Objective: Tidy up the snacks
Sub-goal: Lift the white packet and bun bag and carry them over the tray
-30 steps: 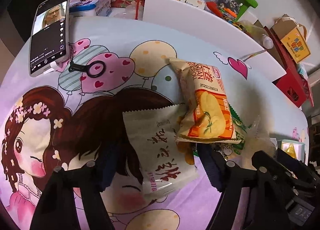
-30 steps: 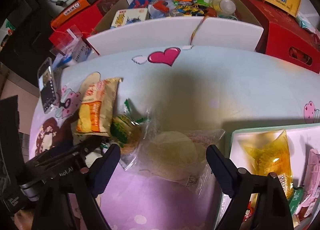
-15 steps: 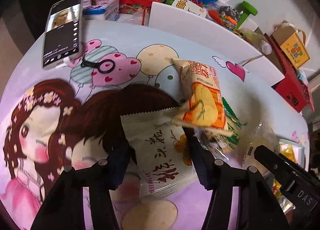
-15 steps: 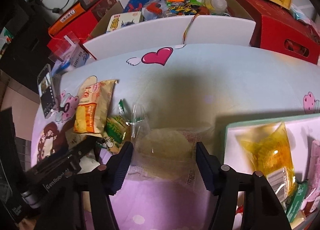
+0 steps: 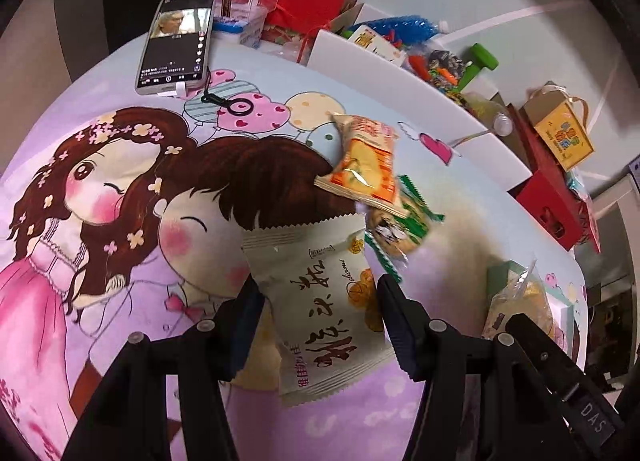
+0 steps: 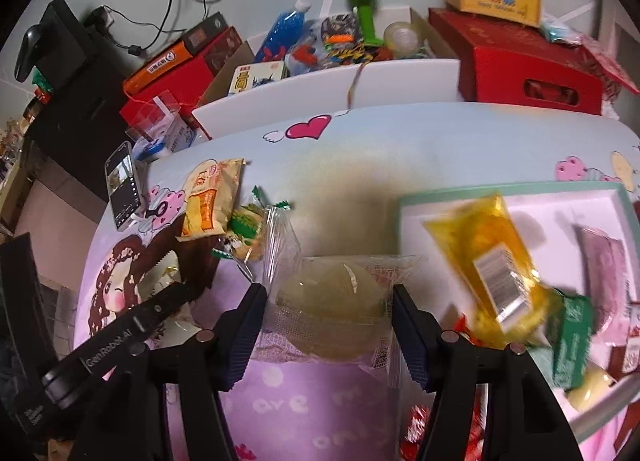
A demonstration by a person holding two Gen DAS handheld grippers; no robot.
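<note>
My left gripper clamps the white snack packet, my right gripper the clear-wrapped pastry — both lifted off the cartoon tablecloth, seemingly tray-bound.

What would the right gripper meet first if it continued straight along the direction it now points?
Probably the purple cartoon tablecloth: beyond the clear-wrapped round pale pastry clamped in the right gripper jaws, the cloth looks bare, though depth is unclear.

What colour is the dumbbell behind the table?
Bright green; the dumbbell shows best in the right wrist view.
</note>
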